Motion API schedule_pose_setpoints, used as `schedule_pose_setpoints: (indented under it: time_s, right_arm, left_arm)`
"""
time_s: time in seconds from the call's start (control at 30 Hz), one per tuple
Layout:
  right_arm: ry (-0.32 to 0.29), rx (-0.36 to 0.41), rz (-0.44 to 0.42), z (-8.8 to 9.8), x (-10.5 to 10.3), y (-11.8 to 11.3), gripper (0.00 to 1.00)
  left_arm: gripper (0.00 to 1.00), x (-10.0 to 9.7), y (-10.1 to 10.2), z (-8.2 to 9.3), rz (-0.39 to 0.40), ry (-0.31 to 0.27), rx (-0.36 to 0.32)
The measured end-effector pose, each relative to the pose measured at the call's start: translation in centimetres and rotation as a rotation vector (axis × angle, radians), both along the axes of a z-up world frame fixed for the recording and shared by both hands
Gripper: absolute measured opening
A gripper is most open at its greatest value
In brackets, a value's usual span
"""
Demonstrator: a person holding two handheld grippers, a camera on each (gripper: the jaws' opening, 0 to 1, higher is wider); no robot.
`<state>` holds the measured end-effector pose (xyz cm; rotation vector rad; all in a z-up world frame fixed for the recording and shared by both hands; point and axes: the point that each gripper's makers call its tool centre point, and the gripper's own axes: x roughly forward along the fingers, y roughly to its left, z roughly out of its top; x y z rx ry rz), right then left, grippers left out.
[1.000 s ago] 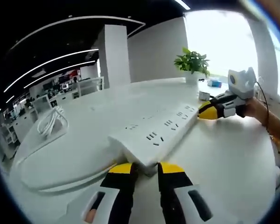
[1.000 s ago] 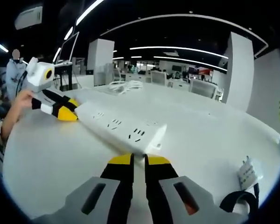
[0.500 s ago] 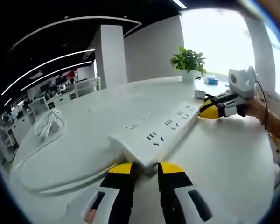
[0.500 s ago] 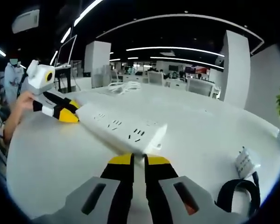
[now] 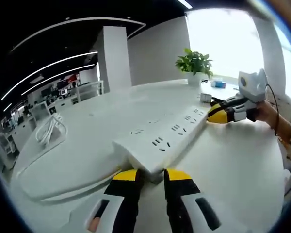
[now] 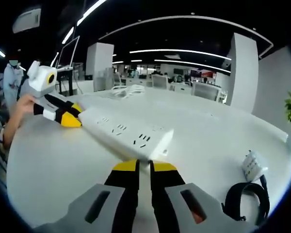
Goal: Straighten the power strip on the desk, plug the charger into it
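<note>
A white power strip [image 5: 165,138] lies flat on a pale round counter [image 5: 233,174], gripped at both short ends. The left gripper [image 5: 150,175] has its yellow-tipped fingers [image 5: 126,175] nipping the near end of the strip, the gap between them narrow. The right gripper [image 6: 144,167] does the same at the opposite end, its fingers [image 6: 163,167] nearly closed on the casing's edge. In each view the other gripper shows at the strip's far end. Holding both ends this way looks meant to let the person swing the long body square on the counter, so the straightening step appears to be in hand and the plugging-in not yet begun.

Off to the right of the right fingers sits a small white charger [image 6: 253,165] beside a coiled black cable [image 6: 245,204], well apart from the strip. A bundle of white cable [image 5: 51,130] lies far left of the left fingers, and a potted plant [image 5: 194,65] stands beyond. Nothing lies between the strip and the charger.
</note>
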<state>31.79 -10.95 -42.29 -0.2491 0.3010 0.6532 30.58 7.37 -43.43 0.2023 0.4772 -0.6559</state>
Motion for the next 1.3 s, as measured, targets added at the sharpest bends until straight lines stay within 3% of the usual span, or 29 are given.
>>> schedule_pose_setpoints:
  time_s: [0.43, 0.67, 0.83, 1.03, 1.3]
  right_arm:
    - [-0.019, -0.018, 0.006, 0.0, 0.0, 0.1, 0.1]
    - [-0.011, 0.039, 0.018, 0.8, -0.1, -0.3, 0.1]
    - [-0.067, -0.01, -0.008, 1.8, -0.1, -1.8, 0.1]
    - [-0.107, -0.016, -0.043, 3.2, -0.5, -3.9, 0.11]
    - [-0.185, -0.053, -0.161, 5.8, -0.7, -9.2, 0.13]
  left_arm:
    - [0.2, 0.1, 0.1, 0.1, 0.001, 0.001, -0.006]
    - [0.2, 0.0, 0.3, 0.1, -0.011, 0.009, -0.037]
    - [0.2, 0.0, 0.4, 0.2, -0.023, 0.003, -0.038]
    - [0.2, -0.1, 0.5, 1.1, -0.03, -0.032, -0.051]
    - [0.2, 0.8, 1.5, 3.4, 0.027, -0.113, -0.121]
